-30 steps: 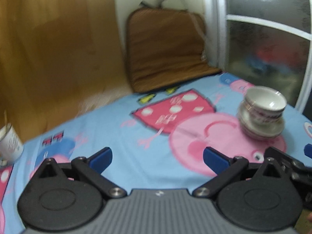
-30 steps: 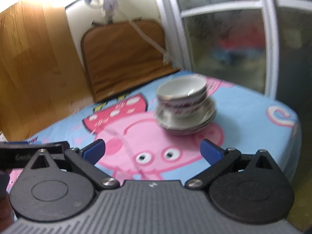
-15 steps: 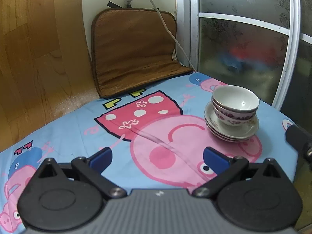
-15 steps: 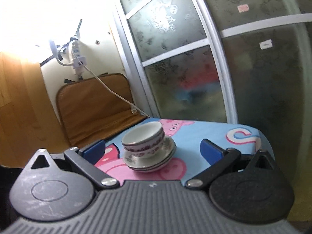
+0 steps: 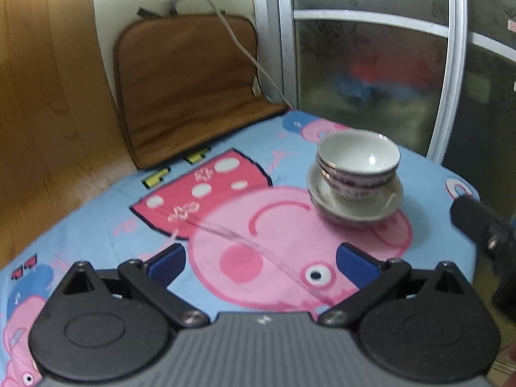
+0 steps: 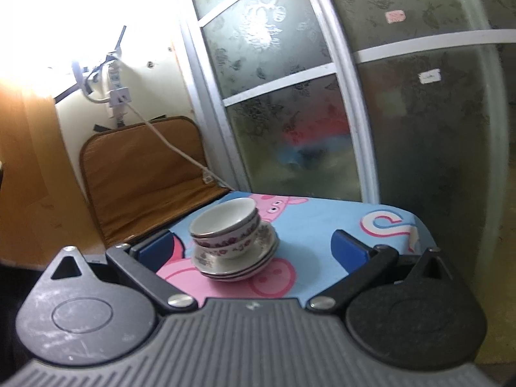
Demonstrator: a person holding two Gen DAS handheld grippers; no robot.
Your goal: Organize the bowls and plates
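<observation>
Two nested white bowls (image 5: 358,159) with a floral band sit on a stack of white plates (image 5: 354,208) on the blue cartoon-pig cloth (image 5: 106,216). In the left wrist view the stack is ahead and to the right of my left gripper (image 5: 259,261), which is open and holds nothing. In the right wrist view the bowls (image 6: 225,225) and plates (image 6: 238,266) stand just ahead, between the blue fingertips of my right gripper (image 6: 251,248), open and apart from them. A black part of the right gripper (image 5: 483,225) shows at the left view's right edge.
A brown cushion (image 5: 187,87) leans against the back wall with a white cable (image 5: 245,48) running down over it. Wood panelling (image 5: 45,113) closes the left side. Frosted glass doors (image 6: 387,113) stand behind the table's far right edge (image 6: 416,225).
My left gripper has swung right and drawn closer to the stack. My right gripper has dropped low toward the table edge, so the stack now sits nearer between its fingertips.
</observation>
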